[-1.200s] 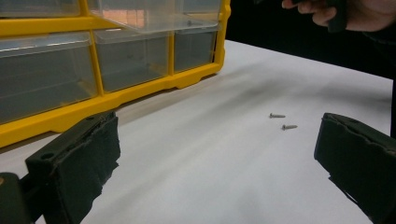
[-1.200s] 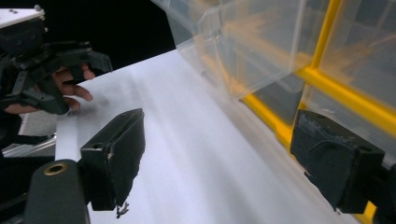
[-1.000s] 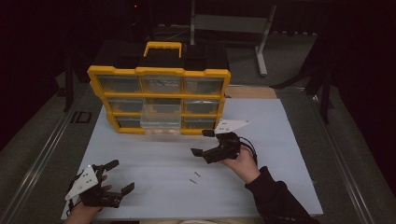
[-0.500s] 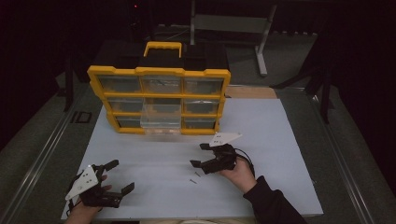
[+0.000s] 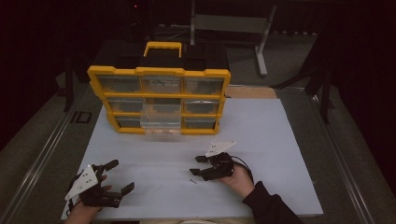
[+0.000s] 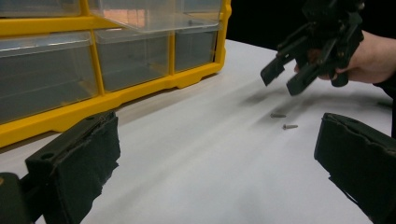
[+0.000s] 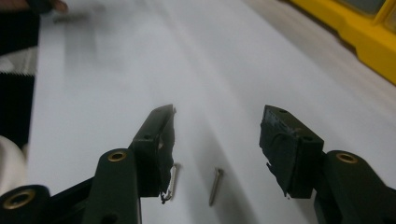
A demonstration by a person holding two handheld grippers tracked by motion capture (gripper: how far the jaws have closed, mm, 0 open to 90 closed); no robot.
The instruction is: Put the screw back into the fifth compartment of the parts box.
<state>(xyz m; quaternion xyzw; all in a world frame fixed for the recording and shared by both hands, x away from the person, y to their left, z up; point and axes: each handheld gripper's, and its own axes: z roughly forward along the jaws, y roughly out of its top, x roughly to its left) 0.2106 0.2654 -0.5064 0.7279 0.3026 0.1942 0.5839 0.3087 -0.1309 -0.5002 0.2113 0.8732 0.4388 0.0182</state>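
High view: a yellow organizer [image 5: 159, 100] stands at the far side of a white sheet [image 5: 280, 154] on the table, one clear drawer [image 5: 161, 122] in its middle column pulled out toward the person. The left gripper [image 5: 119, 176] rests at the near left corner of the sheet, jaws spread and empty. The right gripper [image 5: 198, 165] hovers low near the sheet's middle, jaws apart, just above a small screw [image 5: 192, 181].

Left gripper view: its own two padded jaws stand wide apart with nothing between them. Beyond lie two screws [image 6: 284, 120] close together on the sheet, and above them the right gripper [image 6: 287, 77], held in a hand [image 6: 373, 58]. The organizer [image 6: 116, 70] fills the upper left.

Right gripper view: the jaws are released, tips close over the sheet. One screw [image 7: 215, 185] lies between them, untouched; a second screw [image 7: 172, 181] lies just beside the left jaw's pad. The organizer's edge [image 7: 359, 35] shows at the upper right.
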